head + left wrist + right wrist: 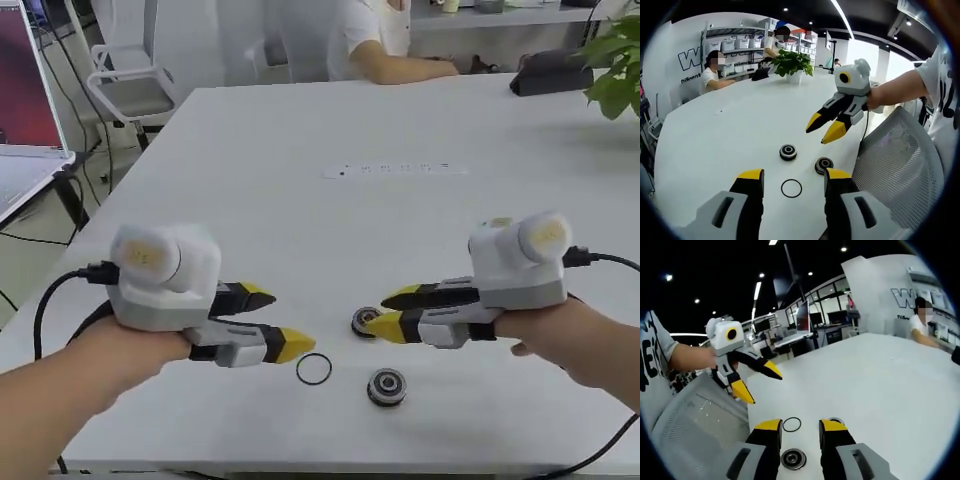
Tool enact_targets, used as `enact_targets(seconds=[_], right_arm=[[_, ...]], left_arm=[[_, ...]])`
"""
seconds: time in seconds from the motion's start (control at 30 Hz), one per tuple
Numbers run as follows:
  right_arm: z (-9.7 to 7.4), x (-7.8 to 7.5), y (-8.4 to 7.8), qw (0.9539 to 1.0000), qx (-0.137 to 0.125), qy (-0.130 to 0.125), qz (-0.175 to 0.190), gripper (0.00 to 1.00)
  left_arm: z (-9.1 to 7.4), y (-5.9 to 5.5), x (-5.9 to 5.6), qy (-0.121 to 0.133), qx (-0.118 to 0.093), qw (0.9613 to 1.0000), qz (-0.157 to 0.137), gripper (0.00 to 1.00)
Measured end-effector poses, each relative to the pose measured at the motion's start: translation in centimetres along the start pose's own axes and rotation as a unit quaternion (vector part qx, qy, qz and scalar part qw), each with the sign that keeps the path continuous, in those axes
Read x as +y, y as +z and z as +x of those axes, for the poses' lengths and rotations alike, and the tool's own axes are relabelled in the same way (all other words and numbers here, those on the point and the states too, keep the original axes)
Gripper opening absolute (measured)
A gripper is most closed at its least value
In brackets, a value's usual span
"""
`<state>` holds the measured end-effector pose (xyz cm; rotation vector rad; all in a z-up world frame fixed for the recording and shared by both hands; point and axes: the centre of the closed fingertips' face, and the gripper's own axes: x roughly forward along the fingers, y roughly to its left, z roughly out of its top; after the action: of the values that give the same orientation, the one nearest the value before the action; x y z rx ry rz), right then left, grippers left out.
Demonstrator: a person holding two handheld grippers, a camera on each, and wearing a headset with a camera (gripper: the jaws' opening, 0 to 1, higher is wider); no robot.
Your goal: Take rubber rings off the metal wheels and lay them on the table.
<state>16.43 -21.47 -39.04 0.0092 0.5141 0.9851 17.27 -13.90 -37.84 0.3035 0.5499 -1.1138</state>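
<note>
A thin black rubber ring [313, 369] lies flat on the white table [300, 200], close to its near edge. One metal wheel [386, 386] sits to the ring's right. A second wheel [363, 321] lies just under the tips of my right gripper [383, 311], which is open and holds nothing. My left gripper [285, 320] hovers open and empty just left of the ring. The left gripper view shows the ring [791, 188] between its jaws, both wheels [788, 151] [823, 164] beyond, and the right gripper [819, 135]. In the right gripper view the ring [792, 424], a wheel [793, 458] and the left gripper [763, 387] appear.
A white power strip [395, 169] lies mid-table. A person [385, 45] sits at the far side beside a black bag [550, 72] and a green plant [615, 70]. A chair [130, 90] and a laptop [20, 110] stand at the left.
</note>
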Motion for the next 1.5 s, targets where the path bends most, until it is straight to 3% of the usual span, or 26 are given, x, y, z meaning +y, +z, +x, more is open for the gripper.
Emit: enact_targets(seconds=[0.4, 0.73, 0.93, 1.17, 1.5], right_arm=[[-2.6, -0.6, -2.2, 0.9999, 0.009, 0.005, 0.011, 0.3], [-3.4, -0.9, -5.0, 0.9994, 0.025, 0.002, 0.022, 0.31], [-3.0, -1.1, -6.8, 0.9988, 0.045, 0.005, 0.018, 0.3], [-2.3, -0.3, -7.5, 0.9982, 0.057, 0.018, 0.008, 0.3], [-1.5, -0.1, -8.3, 0.9973, 0.067, 0.029, 0.004, 0.3]], left_arm=[[3.1, 0.9, -2.0, -0.033, 0.008, 0.9992, 0.021, 0.45], [5.2, 0.6, -3.6, -0.058, 0.02, 0.9976, 0.032, 0.43], [6.4, -0.2, -4.9, -0.079, 0.034, 0.9957, 0.034, 0.4], [7.6, -1.2, -5.9, -0.092, 0.047, 0.9936, 0.046, 0.39], [8.9, -2.6, -6.9, -0.108, 0.074, 0.9892, 0.067, 0.29]])
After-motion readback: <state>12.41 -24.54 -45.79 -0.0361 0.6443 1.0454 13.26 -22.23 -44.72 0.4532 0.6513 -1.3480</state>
